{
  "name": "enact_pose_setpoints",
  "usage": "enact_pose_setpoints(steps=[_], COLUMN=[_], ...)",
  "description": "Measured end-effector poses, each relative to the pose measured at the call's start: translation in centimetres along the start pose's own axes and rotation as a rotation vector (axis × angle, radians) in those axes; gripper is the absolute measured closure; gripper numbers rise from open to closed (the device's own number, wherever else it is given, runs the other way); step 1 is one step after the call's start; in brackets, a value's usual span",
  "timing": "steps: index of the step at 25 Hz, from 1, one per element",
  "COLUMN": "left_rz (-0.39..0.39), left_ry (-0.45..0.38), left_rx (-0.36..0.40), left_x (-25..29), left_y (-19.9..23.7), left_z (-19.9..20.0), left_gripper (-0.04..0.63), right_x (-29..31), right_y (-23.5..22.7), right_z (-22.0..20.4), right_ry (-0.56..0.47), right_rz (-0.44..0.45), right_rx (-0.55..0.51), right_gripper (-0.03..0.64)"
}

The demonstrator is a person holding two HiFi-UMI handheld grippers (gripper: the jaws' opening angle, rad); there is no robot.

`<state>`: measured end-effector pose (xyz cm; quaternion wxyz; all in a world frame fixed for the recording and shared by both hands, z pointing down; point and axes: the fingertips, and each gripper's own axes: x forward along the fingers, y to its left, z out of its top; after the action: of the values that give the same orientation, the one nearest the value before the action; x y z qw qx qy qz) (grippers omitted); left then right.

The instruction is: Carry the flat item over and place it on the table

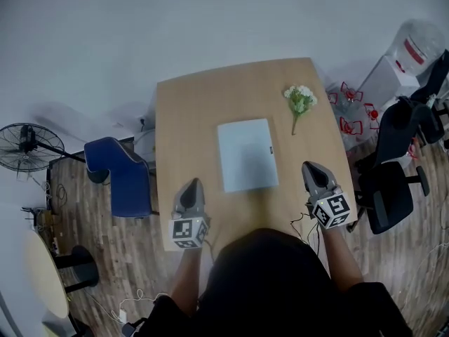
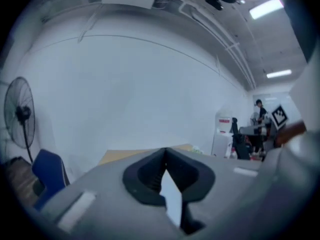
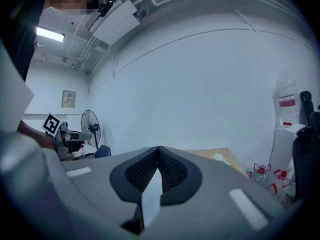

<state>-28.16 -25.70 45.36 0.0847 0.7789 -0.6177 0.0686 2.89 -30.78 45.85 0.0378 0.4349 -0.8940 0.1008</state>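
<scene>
A flat, pale blue-white rectangular item (image 1: 246, 154) lies in the middle of the light wooden table (image 1: 189, 111). My left gripper (image 1: 191, 182) hovers over the table's near edge, left of the item, shut with nothing in it. My right gripper (image 1: 309, 166) is over the near right part, right of the item, also shut and empty. In the left gripper view the dark pads (image 2: 150, 176) meet at the tip, with the table (image 2: 120, 155) beyond. The right gripper view shows the same closed pads (image 3: 172, 171) and the table (image 3: 215, 154) ahead.
A small sprig of white flowers (image 1: 299, 100) lies on the table's far right. A blue chair (image 1: 123, 170) stands left of the table, a fan (image 1: 28, 141) further left. A black office chair (image 1: 389, 195), water bottles (image 1: 351, 111) and a dispenser (image 1: 400, 69) crowd the right side.
</scene>
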Motion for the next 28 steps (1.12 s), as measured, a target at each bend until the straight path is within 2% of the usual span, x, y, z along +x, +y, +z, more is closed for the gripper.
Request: enact_pose_setpoints(steps=[2,4,6,9,21,28], left_rz=[0.013,0.039,0.061,0.051,0.064,0.055], left_ry=[-0.005,0.002,0.016,0.028,0.026,0.029], left_rx=[-0.107,-0.149,-0.116,-0.076,-0.116,-0.137], left_x=[-0.2,-0.4,-0.9,-1.3,-1.8,-0.6], left_y=[1.0,2.2,2.8,2.5,4.7,6.4], left_z=[-0.4,-1.0,-1.3,-1.6,-2.9,-3.2], left_gripper=[0.595,0.595,0.595,0.595,0.595,0.595], right_x=[0.2,0.5,0.6,0.6,0.9,1.5], right_y=[-0.2,0.2,0.5,0.6,0.7,1.1], right_z=[-0.5,-1.0,-1.4,-1.9,-3.6,-3.7], right_ry=[0.024,0.036,0.045,0.056,0.119,0.152], right_rz=[-0.006,0.0,-0.008,-0.042,-0.138,-0.161], right_rx=[-0.014,-0.035,-0.047,-0.04,-0.037,-0.05], right_gripper=[0.617,0.617,0.617,0.617,0.617,0.617])
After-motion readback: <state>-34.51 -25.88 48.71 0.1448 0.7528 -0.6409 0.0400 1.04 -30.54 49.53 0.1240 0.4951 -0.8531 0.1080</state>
